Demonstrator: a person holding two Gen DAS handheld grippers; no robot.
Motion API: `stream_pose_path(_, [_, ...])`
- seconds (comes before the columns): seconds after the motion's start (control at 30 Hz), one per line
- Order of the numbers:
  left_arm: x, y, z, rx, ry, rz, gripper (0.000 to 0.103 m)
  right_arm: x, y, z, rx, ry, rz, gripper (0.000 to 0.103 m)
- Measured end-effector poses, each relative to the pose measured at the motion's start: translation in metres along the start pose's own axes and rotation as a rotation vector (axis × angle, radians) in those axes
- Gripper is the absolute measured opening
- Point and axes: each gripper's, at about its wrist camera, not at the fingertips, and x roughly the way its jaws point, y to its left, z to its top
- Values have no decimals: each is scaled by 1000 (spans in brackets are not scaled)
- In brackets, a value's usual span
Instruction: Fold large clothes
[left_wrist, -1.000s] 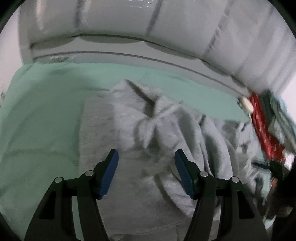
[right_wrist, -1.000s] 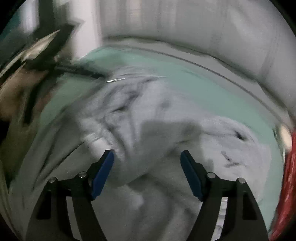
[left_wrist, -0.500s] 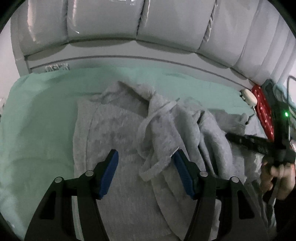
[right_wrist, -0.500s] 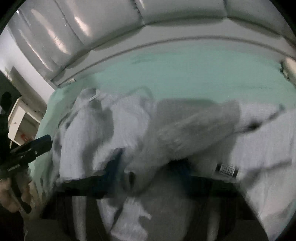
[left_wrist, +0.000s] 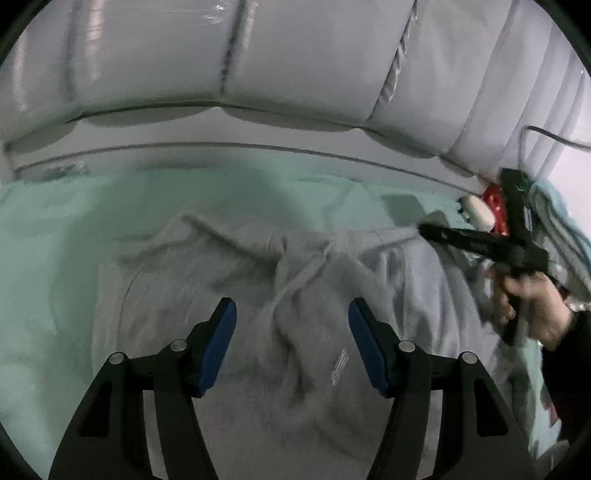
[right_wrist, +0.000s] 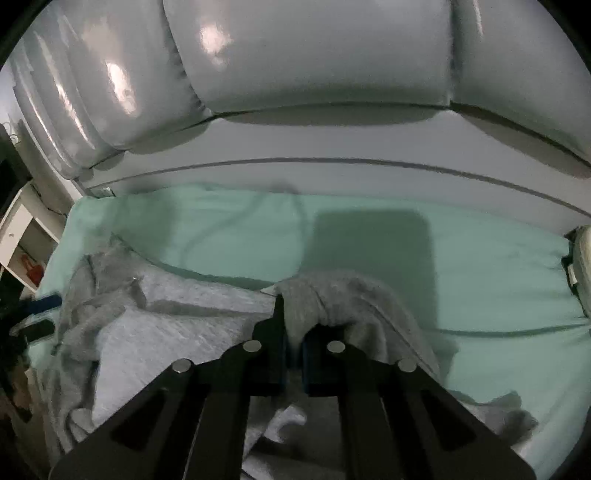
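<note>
Right claw (right_wrist: 293, 354) newly clamped on grey hoodie (right_wrist: 332, 295) fold; left claw (left_wrist: 291, 343) spread, empty.

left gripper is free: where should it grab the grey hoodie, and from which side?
Probably the left outer edge of the grey hoodie, coming from the sheet side. That edge lies flat and single on the green sheet, while the middle is bunched with drawstrings. The left gripper hangs open above it; the right gripper is shut on the opposite part.
</note>
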Motion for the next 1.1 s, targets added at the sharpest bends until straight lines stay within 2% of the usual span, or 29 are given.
stream_pose_path(0.03, [12, -2, 5, 24, 46, 49, 66, -10, 1, -7, 8, -12, -30, 19])
stream_pose_path(0.07, [27, -2, 10, 34, 107, 109, 66, -20, 3, -14, 8, -29, -58, 39])
stream_pose_path(0.1, [34, 0, 12, 18, 128, 123, 66, -31, 3, -19, 8, -46, -82, 54])
stream_pose_path(0.17, [47, 2, 10, -27, 166, 74, 66, -45, 7, -31, 11, -62, -90, 55])
stream_pose_path(0.23, [62, -2, 6, -14, 202, 39, 62, -57, 6, -50, 8, -39, -96, 55])
stream_pose_path(0.27, [66, -4, 5, -1, 202, 29, 55, -59, 6, -57, 8, -27, -100, 55])
stream_pose_path(0.3, [70, -6, 6, 24, 192, 23, 32, -62, 5, -66, 15, -21, -96, 55])
stream_pose_path(0.33, [74, -6, 9, 27, 188, 9, 15, -64, 4, -70, 22, -25, -94, 55])
stream_pose_path(0.4, [76, -1, 16, -17, 156, 7, 7, -66, 3, -77, 36, -32, -104, 55])
stream_pose_path(0.43, [76, 3, 22, -36, 130, 23, 7, -65, 3, -78, 35, -28, -119, 55])
stream_pose_path(0.53, [78, 18, 35, -87, 68, 117, 7, -69, 13, -79, 27, -28, -124, 55])
stream_pose_path(0.6, [76, 20, 38, -116, 64, 92, 7, -75, 23, -79, 35, -45, -104, 55])
stream_pose_path(0.67, [57, 18, 39, -117, 16, 89, 8, -80, 38, -79, 36, -70, -89, 55])
stream_pose_path(0.77, [27, 18, 40, -99, -23, 92, 27, -73, 59, -86, -12, -59, -101, 55])
stream_pose_path(0.8, [15, 17, 38, -102, -32, 95, 42, -70, 65, -91, -37, -52, -131, 55])
stream_pose_path(0.83, [4, 14, 34, -103, -31, 82, 55, -67, 71, -98, -62, -39, -168, 55])
stream_pose_path(0.87, [-6, 10, 28, -95, -25, 59, 58, -65, 74, -104, -72, -29, -193, 55])
stream_pose_path(1.0, [-27, -20, -4, -7, 46, 14, 59, -78, 77, -117, -17, -1, -218, 55])
stream_pose_path(1.1, [-29, -46, -34, 62, 92, 0, 59, -89, 89, -120, -41, -15, -231, 55])
